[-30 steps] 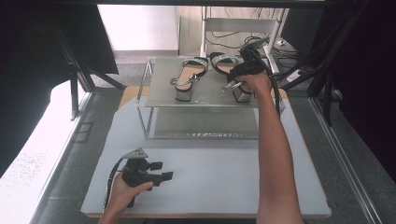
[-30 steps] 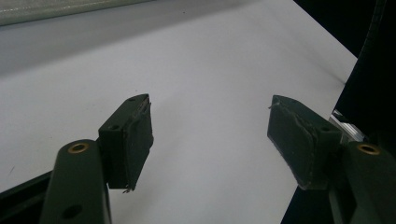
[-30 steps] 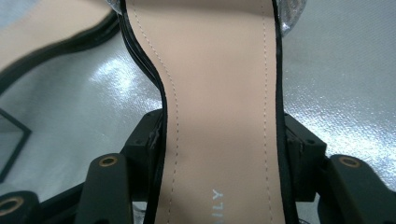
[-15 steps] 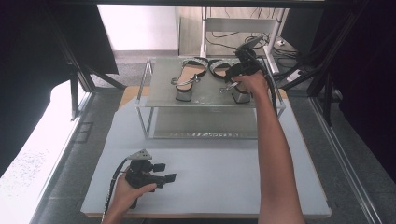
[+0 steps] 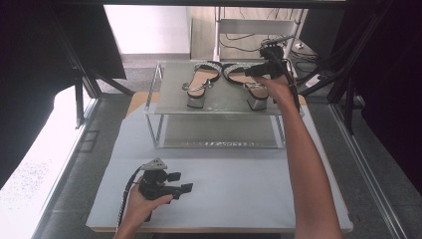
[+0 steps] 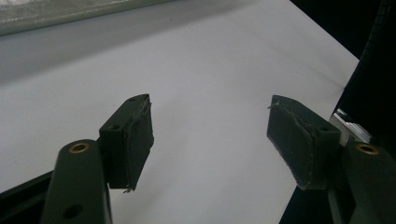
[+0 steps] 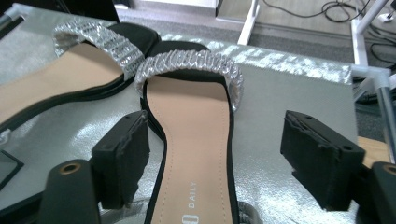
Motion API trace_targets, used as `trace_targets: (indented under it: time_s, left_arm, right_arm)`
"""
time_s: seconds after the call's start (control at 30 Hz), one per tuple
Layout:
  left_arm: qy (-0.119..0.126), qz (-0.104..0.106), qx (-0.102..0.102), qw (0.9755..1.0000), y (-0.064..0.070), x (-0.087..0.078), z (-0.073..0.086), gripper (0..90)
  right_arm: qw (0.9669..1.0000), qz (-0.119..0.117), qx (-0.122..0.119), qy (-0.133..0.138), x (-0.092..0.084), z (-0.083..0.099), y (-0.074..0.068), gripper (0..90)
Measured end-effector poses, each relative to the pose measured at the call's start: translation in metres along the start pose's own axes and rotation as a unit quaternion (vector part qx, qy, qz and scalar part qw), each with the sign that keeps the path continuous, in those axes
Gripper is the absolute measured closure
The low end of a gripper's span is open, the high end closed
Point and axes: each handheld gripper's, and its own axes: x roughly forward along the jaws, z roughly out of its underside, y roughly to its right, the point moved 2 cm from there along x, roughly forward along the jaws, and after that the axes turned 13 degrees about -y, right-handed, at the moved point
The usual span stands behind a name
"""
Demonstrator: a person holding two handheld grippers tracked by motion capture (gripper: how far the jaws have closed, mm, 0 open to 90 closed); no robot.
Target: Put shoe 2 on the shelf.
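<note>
Two black sandals with silver straps and block heels stand side by side on top of a metal shelf rack [image 5: 219, 103]. My right gripper [image 5: 253, 71] hovers over the right sandal [image 5: 247, 79], far right of the rack. In the right gripper view that sandal [image 7: 196, 154] lies under the gap. The pads [image 7: 123, 154] stand wide of it and do not touch it; the jaws have just been opening. The left sandal [image 7: 60, 79] lies beside it. My left gripper [image 5: 181, 181] rests low over the white mat near the front left, open and empty [image 6: 210, 140].
A white mat [image 5: 249, 194] covers the table in front of the rack. The rack has a lower level [image 5: 219, 132] under the top plate. Cables and a white stand [image 5: 259, 25] lie behind the rack. Dark frame bars [image 5: 79, 94] run along both sides.
The right gripper's jaws have spread apart off the right sandal. That hand has lifted a little and drawn toward the rack's far edge. The left gripper has stayed put.
</note>
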Motion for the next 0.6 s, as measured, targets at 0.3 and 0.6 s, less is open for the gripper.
trace_targets:
  time_s: [0.3,0.6]
  left_arm:
    - [0.005,-0.008,0.002,1.0000,-0.004,-0.005,-0.005,31.4]
    - [0.033,-0.016,-0.011,0.9993,-0.012,-0.022,-0.011,31.5]
  right_arm:
    - [1.0000,-0.002,-0.004,0.002,0.022,-0.017,-0.005,17.7]
    - [0.9958,-0.042,0.037,0.072,0.000,-0.021,0.007,26.4]
